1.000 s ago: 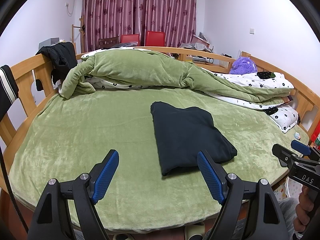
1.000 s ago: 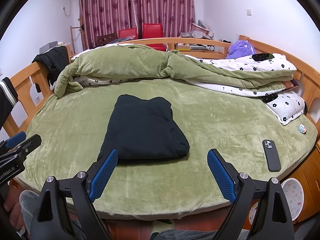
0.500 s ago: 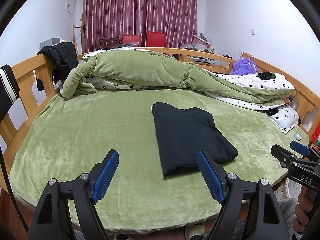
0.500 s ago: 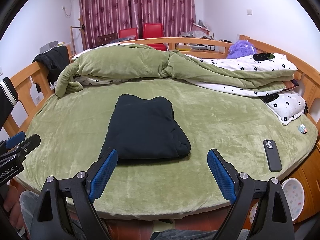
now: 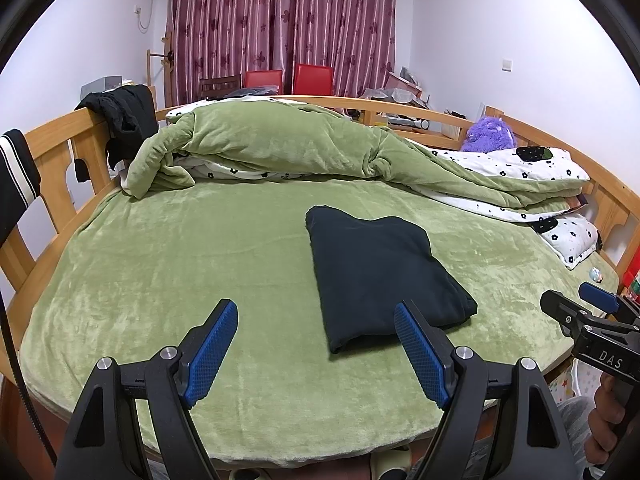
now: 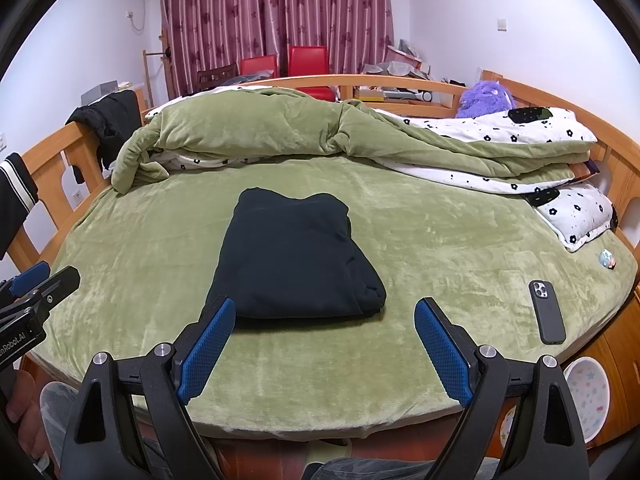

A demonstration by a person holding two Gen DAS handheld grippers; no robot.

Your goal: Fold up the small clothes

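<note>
Plainly, the dark garment [image 6: 294,258] is lying as a compact folded rectangle on the green bedspread [image 6: 440,248], toward the near edge of the bed, and neither tool is touching it. The left gripper [image 5: 316,350] is hovering with its blue pads spread wide and nothing between them; the right gripper [image 6: 324,350] is hovering likewise, wide apart and empty, just short of the garment's near edge.

The fold is looking finished, so the risk is lying in any further contact. A pad dragging across the near hem is likely to pull the top layer off and open the bundle, since the plush bedspread is probably gripping the lower layer. The thicker right corner, where the layers are bulging, is the part most likely to spring apart if it is nudged. A phone [image 6: 547,312] is resting near the bed's right edge, well apart from the garment, and a wide sweep of the right gripper could knock it off.

Compared with a second ago, almost nothing is changing: the garment is keeping the same shape and place, and both grippers are staying spread, with only a slight drift in view.
</note>
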